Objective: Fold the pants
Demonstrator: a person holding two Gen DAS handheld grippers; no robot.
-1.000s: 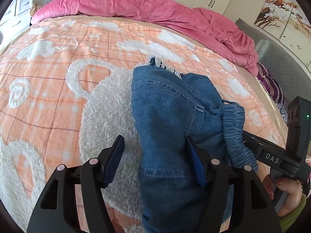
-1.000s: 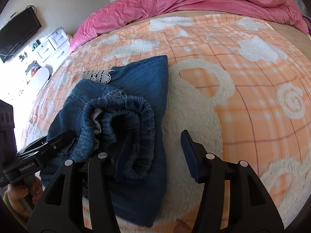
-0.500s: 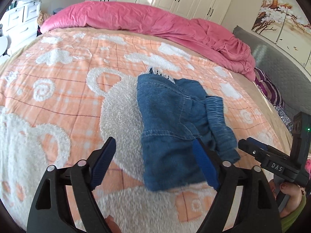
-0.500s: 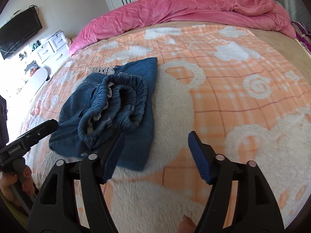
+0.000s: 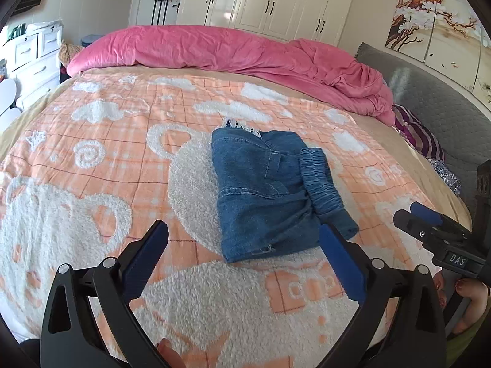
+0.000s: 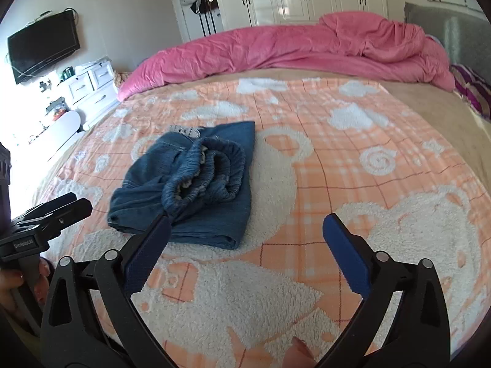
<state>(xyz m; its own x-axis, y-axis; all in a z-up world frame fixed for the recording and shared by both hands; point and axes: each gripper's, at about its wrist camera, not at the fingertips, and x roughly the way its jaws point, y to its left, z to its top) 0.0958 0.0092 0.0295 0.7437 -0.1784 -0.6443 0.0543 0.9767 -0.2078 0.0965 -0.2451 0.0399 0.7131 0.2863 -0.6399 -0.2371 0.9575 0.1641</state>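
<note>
The blue denim pants [image 5: 267,193] lie folded into a small bundle on the orange and white blanket [image 5: 107,153], elastic waistband on the right side and a frayed hem at the far end. In the right wrist view the pants [image 6: 196,184] show the bunched waistband on top. My left gripper [image 5: 245,260] is open and empty, held back above the blanket near the bundle's near edge. My right gripper [image 6: 245,245] is open and empty, just right of the bundle. Each gripper shows in the other's view, the right one [image 5: 429,227] and the left one [image 6: 58,211].
A pink duvet [image 5: 230,52] is heaped along the bed's far side. A grey headboard [image 5: 435,98] and striped pillow [image 5: 420,141] are at the right. White drawers [image 6: 89,89] and a wall TV [image 6: 43,46] stand to the left, wardrobes [image 5: 270,6] behind.
Both grippers have pulled back and up from the pants, which now lie free on the blanket. Both stayed open.
</note>
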